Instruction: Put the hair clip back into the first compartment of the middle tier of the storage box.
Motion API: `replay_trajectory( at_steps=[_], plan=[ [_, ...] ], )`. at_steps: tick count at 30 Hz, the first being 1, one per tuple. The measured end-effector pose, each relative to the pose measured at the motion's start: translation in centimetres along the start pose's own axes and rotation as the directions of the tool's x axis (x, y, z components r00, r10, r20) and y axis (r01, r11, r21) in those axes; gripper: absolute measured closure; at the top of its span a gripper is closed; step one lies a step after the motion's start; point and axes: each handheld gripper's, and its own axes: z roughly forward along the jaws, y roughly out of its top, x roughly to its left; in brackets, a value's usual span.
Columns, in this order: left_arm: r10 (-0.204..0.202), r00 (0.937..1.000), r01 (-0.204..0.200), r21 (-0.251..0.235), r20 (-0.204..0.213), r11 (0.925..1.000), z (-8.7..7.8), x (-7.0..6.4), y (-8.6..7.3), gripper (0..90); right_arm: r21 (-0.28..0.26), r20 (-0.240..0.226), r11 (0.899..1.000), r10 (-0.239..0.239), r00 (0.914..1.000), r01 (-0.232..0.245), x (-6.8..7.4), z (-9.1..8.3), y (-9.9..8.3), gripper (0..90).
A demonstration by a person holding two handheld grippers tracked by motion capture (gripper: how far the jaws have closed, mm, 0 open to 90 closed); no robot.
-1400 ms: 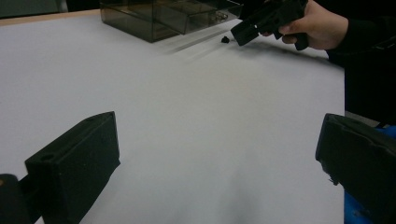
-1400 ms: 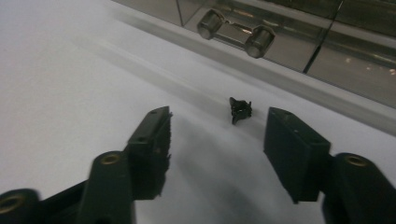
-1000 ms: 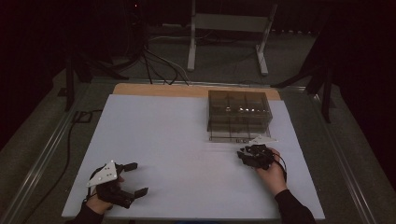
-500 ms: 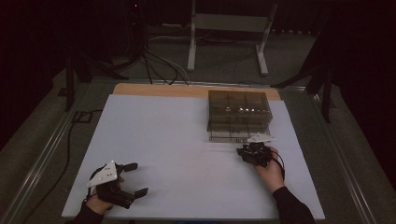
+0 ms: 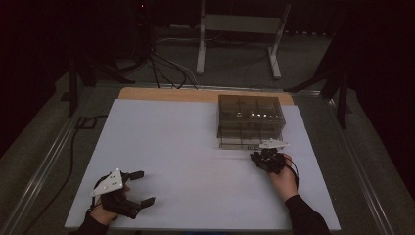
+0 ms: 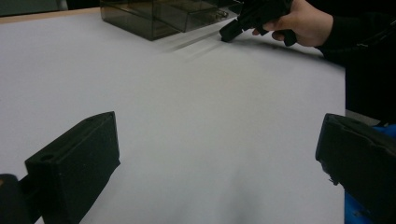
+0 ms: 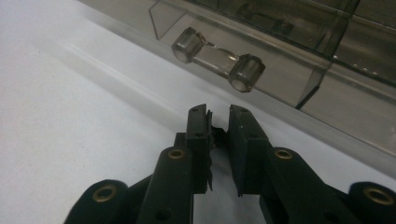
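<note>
The smoked clear drawer box point(image 5: 250, 120) sits toward the far right of the white table top point(image 5: 186, 147), at about 1 o'clock from the table's middle in the high view. Its compartments show through the tinted walls, and what lies in them is too dim to tell. On its near face is a clear bar handle point(image 7: 218, 59) with two round end knobs, seen close in the right gripper view.

The right gripper point(image 7: 218, 128) is just short of that handle, at 6 o'clock from it, its jaws drawn close with a narrow gap between them and nothing held. In the high view it lies just in front of the box's near right corner, held by the person's right hand point(image 5: 283, 177).

The left gripper point(image 5: 139, 187) rests well apart, near the table's near left corner at about 7 o'clock, its jaws spread wide over bare white surface.
</note>
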Motion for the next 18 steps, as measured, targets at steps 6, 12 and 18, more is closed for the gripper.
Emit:
replay_trajectory(
  at_steps=[6, 12, 18],
  plan=[
    [0.0, 1.0, 0.0, -0.001, 0.0, 1.0, -0.01, 0.01, 0.01, 0.7, 0.004, -0.01, 1.0, 0.0, 1.0, 0.0, 0.12, -0.16, -0.05, 78.7],
    [0.001, 1.0, -0.001, 0.0, 0.001, 1.0, -0.04, 0.01, 0.02, 0.7, 0.002, -0.014, 1.0, 0.0, 0.9999, 0.0, 0.34, -0.48, -0.16, 78.7],
    [0.001, 1.0, -0.001, 0.002, 0.003, 1.0, 0.04, 0.0, 0.0, 0.7, -0.006, -0.018, 1.0, 0.002, 0.9998, -0.002, 0.39, -0.97, -0.24, 78.7]
  ],
)
